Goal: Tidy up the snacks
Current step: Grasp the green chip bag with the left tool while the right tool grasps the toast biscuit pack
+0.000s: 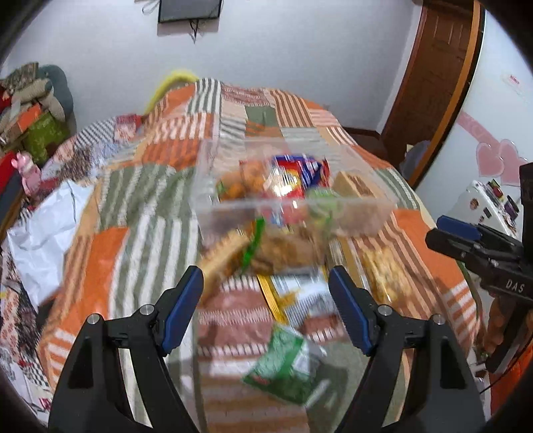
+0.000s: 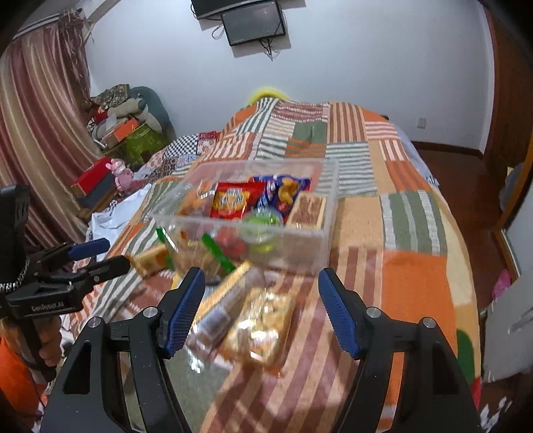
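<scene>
Both grippers, left (image 1: 266,279) & right (image 2: 261,279), angled down, jaws spread, empty, over quilt (image 2: 416,213).

Left wrist fisheye: sitting behind its own fingers (image 1: 181,309), looking steeply down across the quilted bed (image 1: 150,200), close. Right wrist fisheye: likewise, facing the same way. Both are sharing the clear snack box (image 1: 293,200), loose packets and wall screen (image 2: 253,21).
</scene>
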